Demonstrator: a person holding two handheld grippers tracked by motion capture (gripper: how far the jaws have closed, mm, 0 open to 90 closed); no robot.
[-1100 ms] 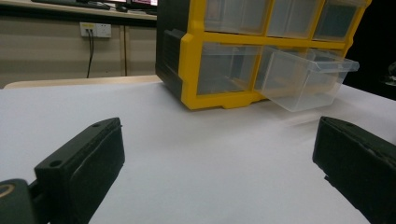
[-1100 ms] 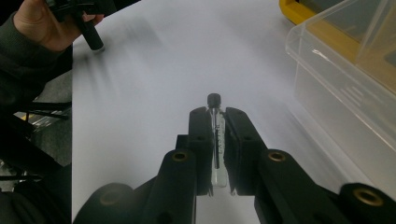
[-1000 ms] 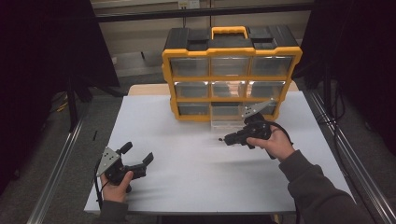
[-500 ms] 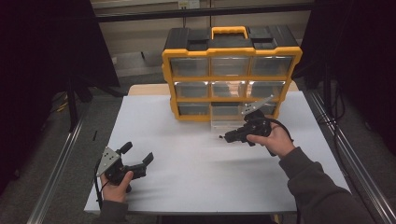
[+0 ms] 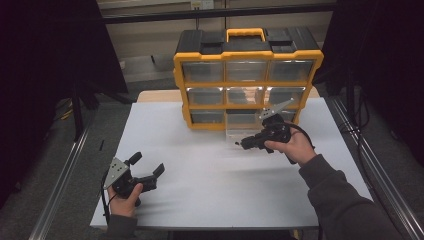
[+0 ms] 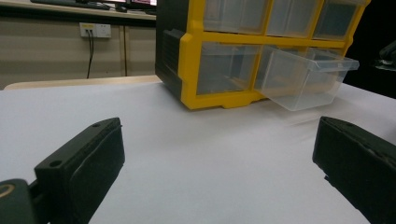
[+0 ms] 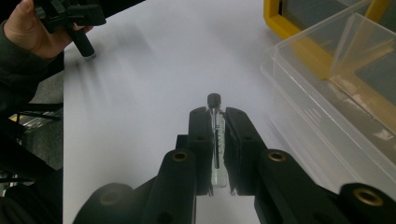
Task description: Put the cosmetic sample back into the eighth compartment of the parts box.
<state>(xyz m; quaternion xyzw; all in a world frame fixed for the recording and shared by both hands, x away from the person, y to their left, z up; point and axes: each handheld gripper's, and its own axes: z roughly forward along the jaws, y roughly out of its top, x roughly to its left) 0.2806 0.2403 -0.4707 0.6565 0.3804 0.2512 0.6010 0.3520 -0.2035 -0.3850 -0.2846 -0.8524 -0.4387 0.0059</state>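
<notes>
The right gripper (image 7: 217,142) is clamping a small clear vial (image 7: 217,144) with a black cap between its pads, the glass lying lengthwise along the jaws and the cap poking out past their tips. Holding it this way is keeping the vial from rolling and is leaving the capped end free to lead, which looks suited to laying it into the clear drawer (image 7: 336,116) pulled out of the bottom row of the yellow organiser (image 5: 247,75).

That drawer (image 5: 243,131) is jutting forward over the white desk (image 5: 200,200), near its far edge, so its open top is reachable from the person's side. The vial is sitting just beside the drawer's front wall, above the desk and not yet inside.

In the high view the right hand (image 5: 295,147) is gripping the tool from behind, the forearm coming in from the near right corner and angling toward the middle of the far edge, with the right gripper (image 5: 248,143) pointing leftward across the drawer's front.

The left gripper (image 5: 145,170) is resting near the near left corner of the desk, its jaws spread wide and grasping nothing, seemingly parked clear of the work. The left hand (image 5: 125,197) is holding it low, aimed toward the organiser (image 6: 224,51).
</notes>
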